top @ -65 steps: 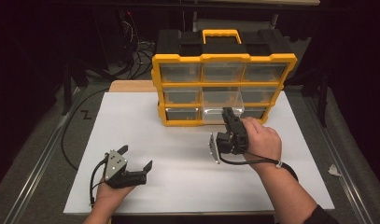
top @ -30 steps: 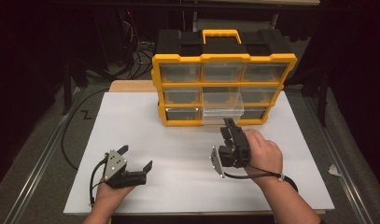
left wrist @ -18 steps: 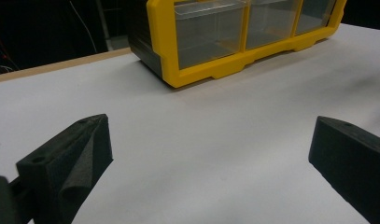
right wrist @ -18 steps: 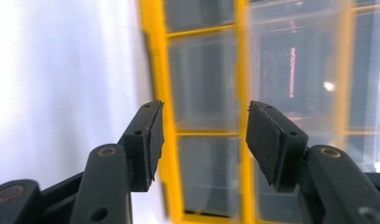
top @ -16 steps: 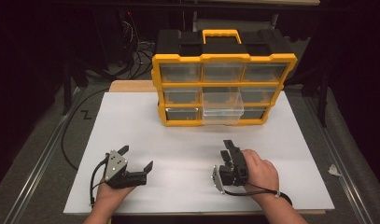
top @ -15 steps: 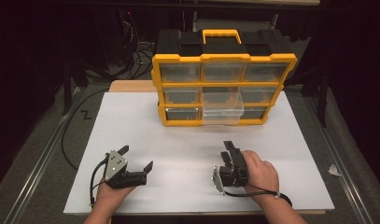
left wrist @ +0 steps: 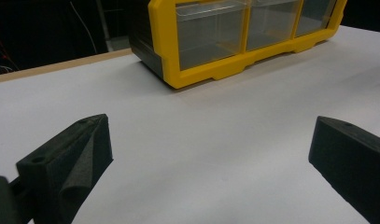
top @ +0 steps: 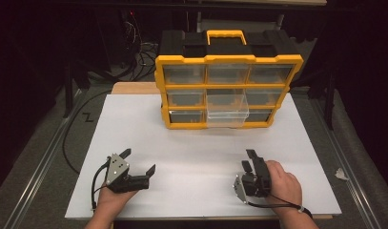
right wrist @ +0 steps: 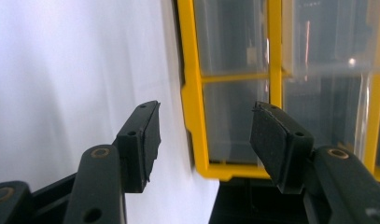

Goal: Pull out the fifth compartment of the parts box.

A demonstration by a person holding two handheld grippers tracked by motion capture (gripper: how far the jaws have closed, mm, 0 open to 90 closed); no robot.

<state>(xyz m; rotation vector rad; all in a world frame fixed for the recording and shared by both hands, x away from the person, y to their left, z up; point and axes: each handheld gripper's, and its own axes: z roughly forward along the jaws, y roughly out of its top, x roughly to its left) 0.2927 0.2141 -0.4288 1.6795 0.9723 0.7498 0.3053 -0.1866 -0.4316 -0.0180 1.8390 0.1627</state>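
Two grippers are resting low on the white surface (top: 201, 157): the left gripper (top: 140, 164) is gaping wide and empty, the right gripper (top: 249, 160) has just been opening, holding nothing. The pulled-out drawer (top: 226, 109) is lying straight ahead, nearer the right gripper.

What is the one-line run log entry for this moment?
left gripper: open, empty | right gripper: open, empty | yellow-and-black plastic drawer organiser: clear middle drawer pulled out
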